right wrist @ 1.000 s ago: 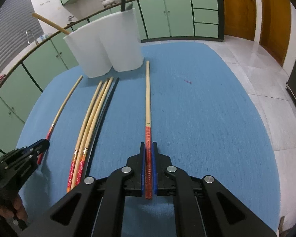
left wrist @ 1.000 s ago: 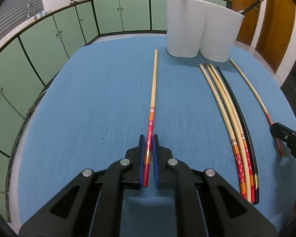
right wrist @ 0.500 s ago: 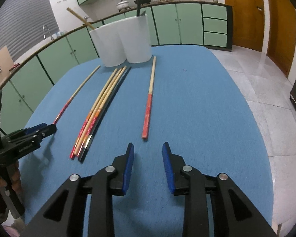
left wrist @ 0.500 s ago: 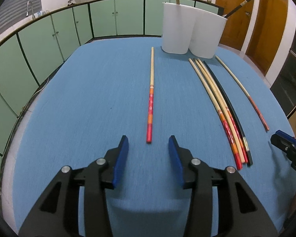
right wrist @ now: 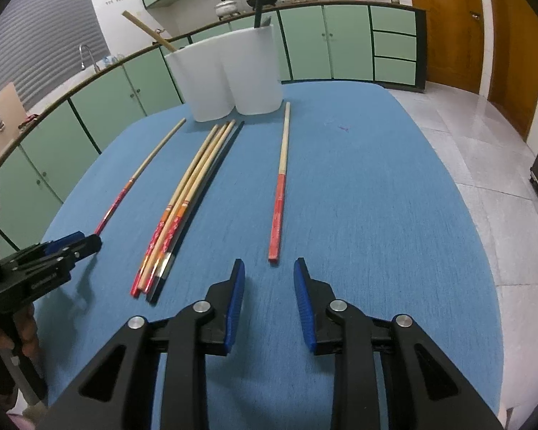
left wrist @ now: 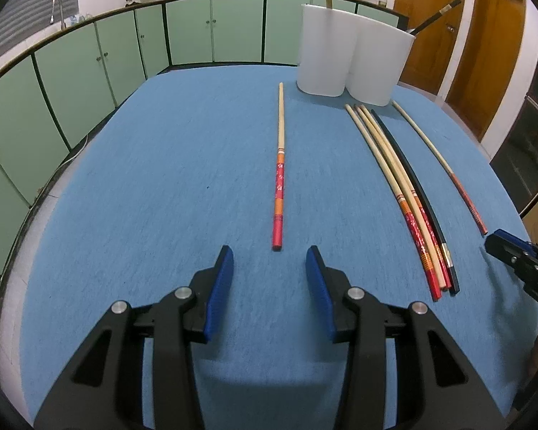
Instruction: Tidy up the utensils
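Note:
My left gripper (left wrist: 269,255) is open, low over the blue table (left wrist: 161,186). A chopstick with a red patterned end (left wrist: 279,175) lies flat just ahead of its fingertips, touched by neither pad. My right gripper (right wrist: 269,264) is also open, and another red-ended chopstick (right wrist: 280,186) lies ahead of its gap, free of the pads. Between the two lies a bundle of several chopsticks (left wrist: 405,193) (right wrist: 186,197), one of them black. A white twin-cup holder (left wrist: 348,61) (right wrist: 229,79) stands at the far end with a wooden stick and a black stick in it.
In the left wrist view the right gripper (left wrist: 496,243) enters at the right edge. In the right wrist view a hand holds the left gripper (right wrist: 89,244) at the left edge. Green cabinets (left wrist: 71,71) run behind the table, with tiled floor (right wrist: 484,136) to the right.
Both grippers were shut on their chopsticks' red ends. Both have opened and drawn back, and the two chopsticks now lie free on the table.

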`<state>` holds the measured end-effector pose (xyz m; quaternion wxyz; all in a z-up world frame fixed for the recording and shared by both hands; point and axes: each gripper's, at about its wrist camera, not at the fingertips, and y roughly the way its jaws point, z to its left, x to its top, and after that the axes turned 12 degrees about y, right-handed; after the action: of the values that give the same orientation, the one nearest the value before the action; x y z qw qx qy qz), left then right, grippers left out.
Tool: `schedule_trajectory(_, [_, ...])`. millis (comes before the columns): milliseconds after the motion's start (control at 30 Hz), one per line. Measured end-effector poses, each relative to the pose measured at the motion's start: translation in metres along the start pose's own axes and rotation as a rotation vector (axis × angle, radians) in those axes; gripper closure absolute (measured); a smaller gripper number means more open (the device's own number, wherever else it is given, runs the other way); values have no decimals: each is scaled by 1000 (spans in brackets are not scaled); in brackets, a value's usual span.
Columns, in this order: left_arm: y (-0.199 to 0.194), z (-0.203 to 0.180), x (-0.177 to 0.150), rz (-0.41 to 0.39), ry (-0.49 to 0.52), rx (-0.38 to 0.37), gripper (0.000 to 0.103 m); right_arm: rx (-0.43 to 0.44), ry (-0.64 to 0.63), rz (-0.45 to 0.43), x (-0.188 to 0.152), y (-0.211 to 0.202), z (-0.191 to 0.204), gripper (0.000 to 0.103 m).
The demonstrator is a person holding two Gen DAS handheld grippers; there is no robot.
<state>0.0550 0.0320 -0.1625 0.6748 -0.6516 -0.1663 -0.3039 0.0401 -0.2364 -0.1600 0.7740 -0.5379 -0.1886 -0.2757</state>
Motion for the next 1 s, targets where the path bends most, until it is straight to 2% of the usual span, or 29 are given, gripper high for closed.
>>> schedule_trajectory(200, [-1, 6, -2, -11, -33, -25, 67, -4, 3, -3, -1, 1, 1, 76])
schedule_trajectory(267, [0, 7, -2, -11, -37, -24, 73, -4, 4, -3, -1, 2, 0, 76])
schedule_trajectory(500, [3, 3, 3, -9, -16, -22, 77, 0, 10, -1, 0, 2, 0, 76])
schedule_trajectory(667, [6, -3, 6, 1, 10, -12, 96, 4, 17, 1, 1, 2, -1, 76])
schedule_trajectory(700, [7, -5, 7, 4, 13, -9, 98, 4, 18, 2, 1, 2, -1, 76])
schedule_trajectory(867, [8, -11, 8, 13, 31, 26, 98, -11, 11, 8, 3, 6, 2, 78])
schedule_trajectory(1000, [8, -12, 8, 15, 29, 34, 98, -41, 5, 12, 7, 10, 5, 86])
